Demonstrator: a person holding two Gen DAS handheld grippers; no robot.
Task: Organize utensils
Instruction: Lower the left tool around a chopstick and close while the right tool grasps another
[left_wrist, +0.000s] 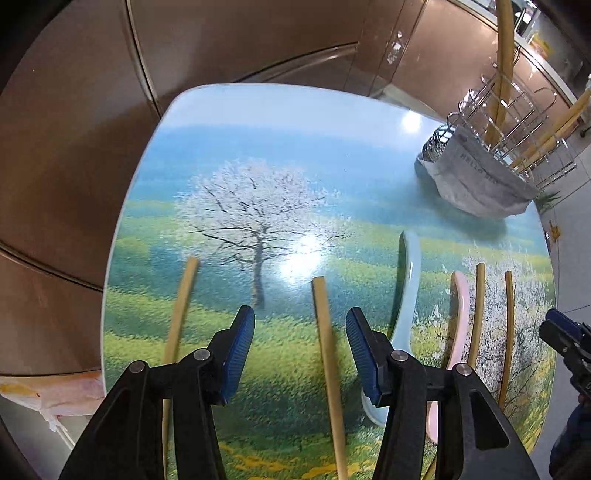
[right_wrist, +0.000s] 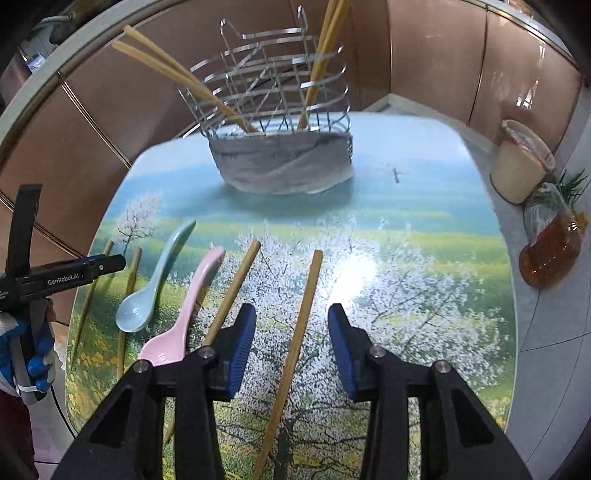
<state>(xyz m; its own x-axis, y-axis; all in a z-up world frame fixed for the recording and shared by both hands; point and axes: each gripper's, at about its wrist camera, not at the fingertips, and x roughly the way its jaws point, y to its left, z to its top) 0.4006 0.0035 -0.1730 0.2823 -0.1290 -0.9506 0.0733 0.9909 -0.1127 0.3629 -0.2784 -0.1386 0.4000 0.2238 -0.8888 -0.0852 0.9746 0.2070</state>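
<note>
We see a counter (right_wrist: 424, 258) whose glossy top is printed with a landscape: blossoming white trees, green and yellow fields, a blue haze toward the far edge. Ceiling light glares off it in bright patches. Behind it run brown glossy wall panels (right_wrist: 443, 66) with thin metal seams, also visible in the left wrist view (left_wrist: 74, 147). On the tiled floor (right_wrist: 554, 332) to the right of the counter we find a cream-coloured bucket (right_wrist: 517, 173) lined with a clear plastic bag, a bottle of amber liquid (right_wrist: 550, 254) lying near it, and some green leaves in a clear bag (right_wrist: 565, 188) between the two.
</note>
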